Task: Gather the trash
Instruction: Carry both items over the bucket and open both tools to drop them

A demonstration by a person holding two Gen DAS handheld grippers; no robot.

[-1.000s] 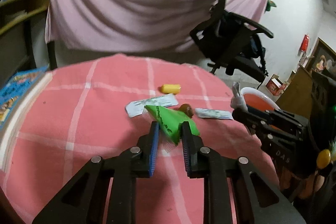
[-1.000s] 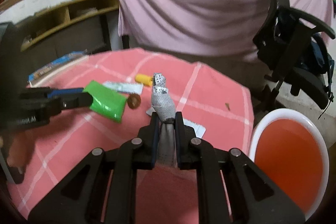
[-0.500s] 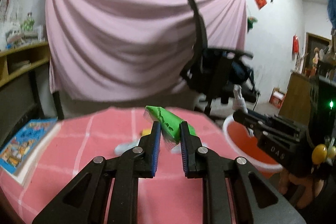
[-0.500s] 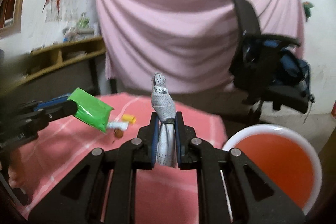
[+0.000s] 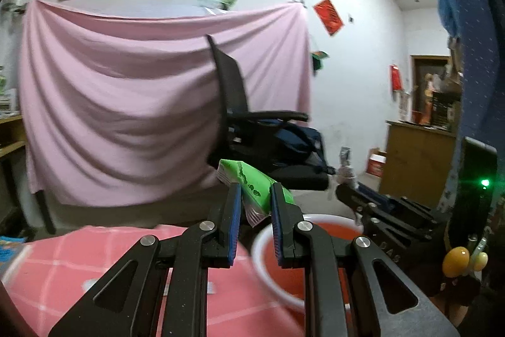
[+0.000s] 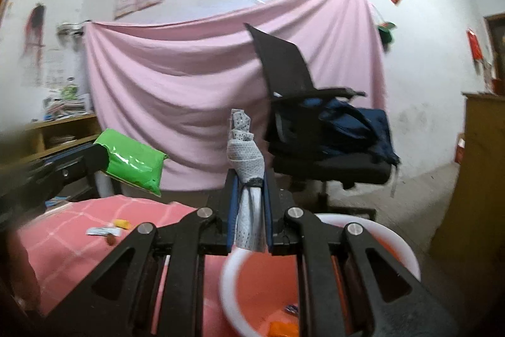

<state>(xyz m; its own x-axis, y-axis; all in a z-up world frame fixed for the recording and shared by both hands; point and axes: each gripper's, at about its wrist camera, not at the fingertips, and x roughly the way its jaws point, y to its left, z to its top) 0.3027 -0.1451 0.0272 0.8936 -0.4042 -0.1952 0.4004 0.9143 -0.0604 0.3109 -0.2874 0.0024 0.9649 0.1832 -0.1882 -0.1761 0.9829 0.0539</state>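
Observation:
My left gripper is shut on a green wrapper, held in the air above the near rim of the orange bin. The right gripper is shut on a twisted grey-white wrapper, raised over the same orange bin, which holds a few scraps. In the right wrist view the green wrapper and left gripper show at the left. The right gripper shows at the right of the left wrist view. A yellow piece, a white wrapper and a brown bit lie on the pink checked table.
A black office chair with a blue bag stands behind the bin. A pink sheet hangs on the back wall. A wooden cabinet is at the right, shelves at the left.
Both grippers rose off the table and swung right toward the bin, each still holding its wrapper. The table has slid low and left in both views.

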